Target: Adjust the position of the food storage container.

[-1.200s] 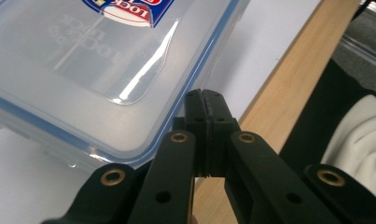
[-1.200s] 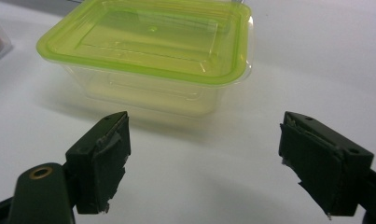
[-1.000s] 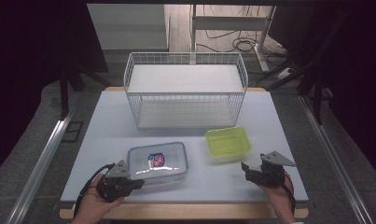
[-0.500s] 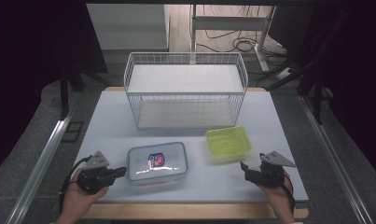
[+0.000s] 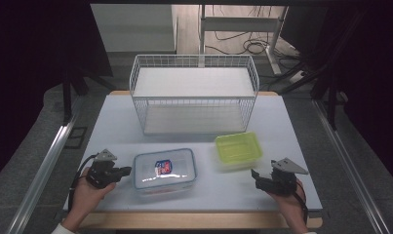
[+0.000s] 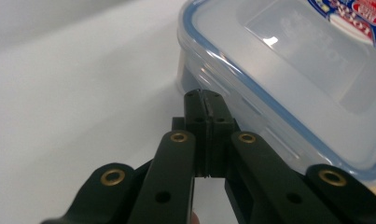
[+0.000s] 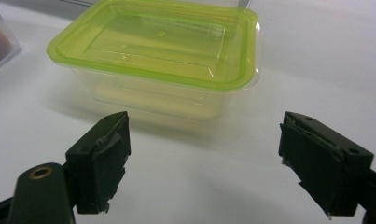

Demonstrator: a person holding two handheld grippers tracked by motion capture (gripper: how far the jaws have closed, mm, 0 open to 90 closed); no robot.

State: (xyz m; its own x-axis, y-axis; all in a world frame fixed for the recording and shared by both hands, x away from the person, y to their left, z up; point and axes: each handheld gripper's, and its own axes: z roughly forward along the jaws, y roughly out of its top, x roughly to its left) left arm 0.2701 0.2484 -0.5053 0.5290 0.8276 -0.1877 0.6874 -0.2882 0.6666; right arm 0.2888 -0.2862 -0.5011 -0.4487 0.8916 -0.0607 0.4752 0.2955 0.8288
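While the left gripper (image 5: 127,170) sits at the lower left of the frame with its jaws pressed together on nothing, its tip lies just beside the clear blue-rimmed box (image 5: 165,168) at lower centre. Right of that stands the green-lidded tub (image 5: 238,149). At lower right, the right gripper (image 5: 255,174) rests with jaws spread wide, near the tub, apart from it.

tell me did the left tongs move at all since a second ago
Yes. The left tongs, shut, swung out leftward, then returned right to the left end of the clear blue-rimmed plastic box, judged against the white wire basket.
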